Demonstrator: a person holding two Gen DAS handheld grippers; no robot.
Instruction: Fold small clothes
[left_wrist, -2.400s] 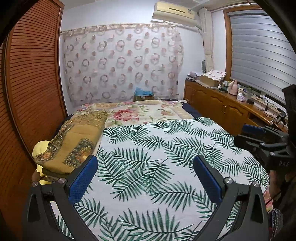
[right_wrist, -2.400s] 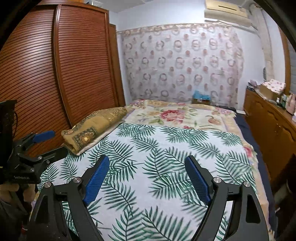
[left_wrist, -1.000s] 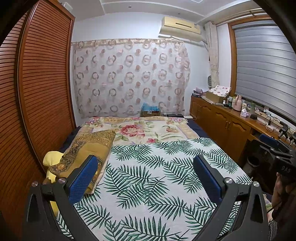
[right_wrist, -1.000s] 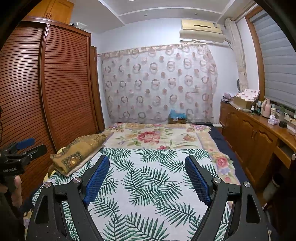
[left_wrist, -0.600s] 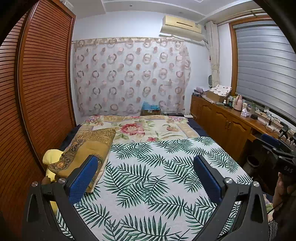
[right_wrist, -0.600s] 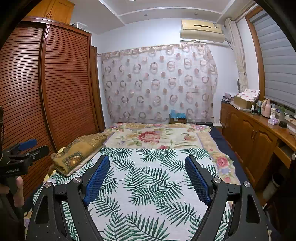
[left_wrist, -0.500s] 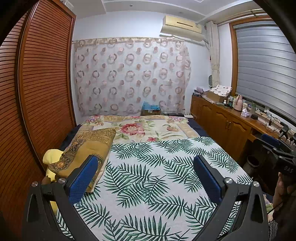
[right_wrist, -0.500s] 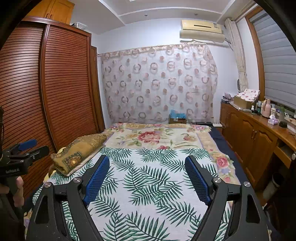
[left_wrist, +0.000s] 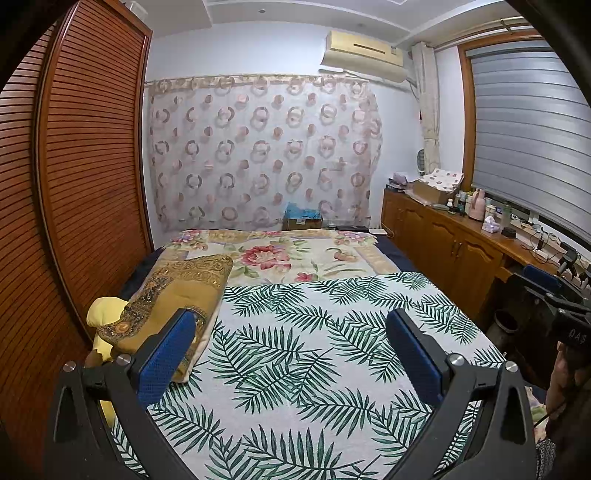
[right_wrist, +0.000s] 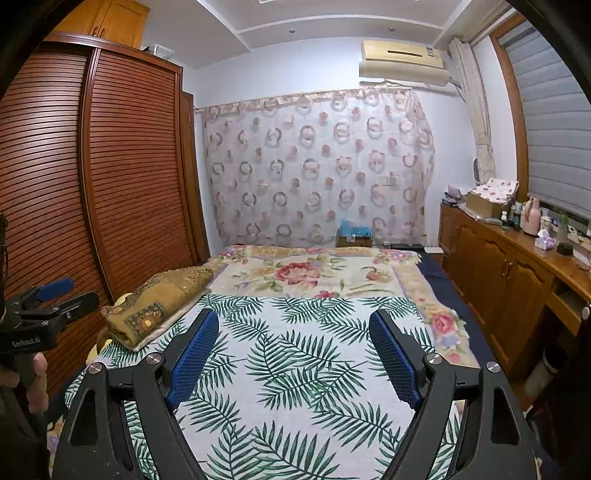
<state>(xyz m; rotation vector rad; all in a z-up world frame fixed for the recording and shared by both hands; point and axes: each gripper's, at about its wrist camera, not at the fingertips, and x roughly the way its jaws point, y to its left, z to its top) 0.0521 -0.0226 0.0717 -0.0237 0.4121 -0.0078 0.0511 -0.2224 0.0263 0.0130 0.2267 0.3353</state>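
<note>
Across the bed (left_wrist: 369, 258) lies a white cloth with green palm fronds (left_wrist: 314, 350), spread flat and smooth over a floral blanket (left_wrist: 280, 254); no small garment can be made out on it, so where the clothes to be folded are cannot be told. Both tools hang above the near end of that leaf-print cloth without touching it. The left gripper (left_wrist: 291, 350) has its two blue pads (left_wrist: 162, 354) set wide apart with nothing between them, and the right gripper (right_wrist: 291, 350) stands just as wide and equally empty. To the left of both, on the bed's edge by the slatted wardrobe (left_wrist: 81, 177), rests one folded ochre patterned quilt (left_wrist: 177, 295), with one yellow pillow (left_wrist: 105, 306) partly under it. One air conditioner (left_wrist: 362, 55) hangs above one ring-patterned curtain (left_wrist: 262, 155), and one wooden sideboard (left_wrist: 443, 240) runs along the right wall.
</note>
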